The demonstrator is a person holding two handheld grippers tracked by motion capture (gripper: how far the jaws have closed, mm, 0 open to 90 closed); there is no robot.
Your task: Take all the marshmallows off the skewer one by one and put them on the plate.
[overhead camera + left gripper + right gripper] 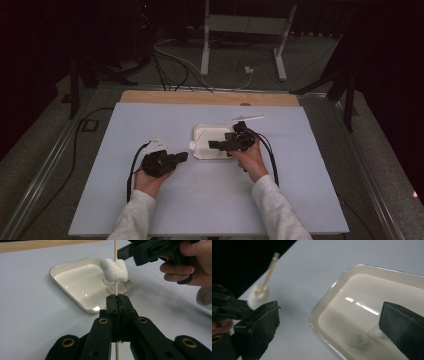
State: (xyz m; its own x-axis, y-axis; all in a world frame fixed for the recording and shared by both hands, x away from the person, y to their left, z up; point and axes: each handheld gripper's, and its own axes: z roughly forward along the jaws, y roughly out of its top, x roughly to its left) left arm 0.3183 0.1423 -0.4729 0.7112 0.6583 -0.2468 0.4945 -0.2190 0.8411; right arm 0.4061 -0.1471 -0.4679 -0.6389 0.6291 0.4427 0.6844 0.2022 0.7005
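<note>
My left gripper (117, 300) is shut on a thin wooden skewer (116, 288) that stands upright. A white marshmallow (113, 270) is threaded on the skewer above the jaws. In the high view the left gripper (183, 156) sits just left of the white tray (200, 152), with the marshmallow (191, 145) at the tray's corner. My right gripper (216, 144) hovers over the tray, open, with nothing between its jaws. Below it in the tray (324, 302) lies a loose marshmallow (358, 340), blurred. The skewered marshmallow (258, 297) shows to the left.
The tray stands mid-table on a pale blue-grey sheet (210, 200). A thin pale stick (247, 118) lies just behind the tray. A wooden table edge (210, 97) runs along the back. Cables trail from both grippers toward the person.
</note>
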